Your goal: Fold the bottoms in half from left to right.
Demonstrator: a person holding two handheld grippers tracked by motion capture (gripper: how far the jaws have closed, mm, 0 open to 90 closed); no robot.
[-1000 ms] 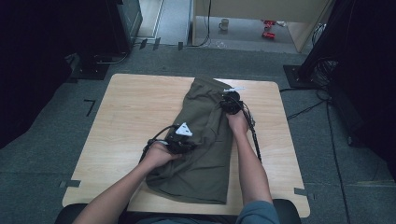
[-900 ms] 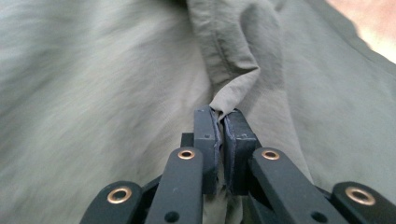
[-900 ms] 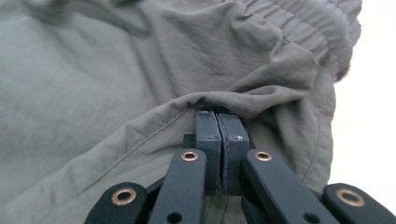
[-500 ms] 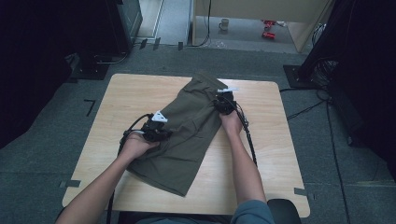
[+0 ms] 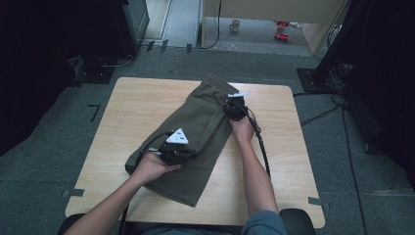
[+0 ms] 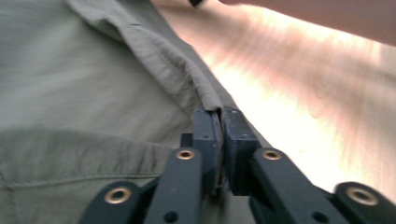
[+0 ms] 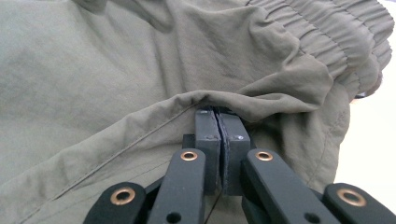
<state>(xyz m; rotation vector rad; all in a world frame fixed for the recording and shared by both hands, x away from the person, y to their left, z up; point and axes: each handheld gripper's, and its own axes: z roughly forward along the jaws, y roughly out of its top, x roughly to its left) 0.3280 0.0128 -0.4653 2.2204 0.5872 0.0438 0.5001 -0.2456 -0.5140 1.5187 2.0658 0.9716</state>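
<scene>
My left claw (image 5: 188, 152) sits nearest me, abt 7 o'clock from the counter's middle, hand wrapped round the body, grey plate on top. In the left gripper view its jaws have just been easing apart a touch, but the pads are still pinched on a hemmed edge of the olive trousers (image 5: 195, 142), w/ the cloth running up from between them toward 11 o'clock. Wood of the counter (image 5: 132, 107) shows at 2 o'clock of that view, blurred.

The trousers lie folded and slanted across the counter, near end at 6 o'clock by my left forearm, far end at 12 o'clock.

My right claw (image 5: 231, 108) is further out, at abt 1 o'clock, on the trousers' right edge. It's clenched on a fold of the cloth; in the right gripper view the fold drapes over the pad tips, w/ the gathered elastic waistband (image 7: 341, 42) just past it at 2 o'clock.
</scene>
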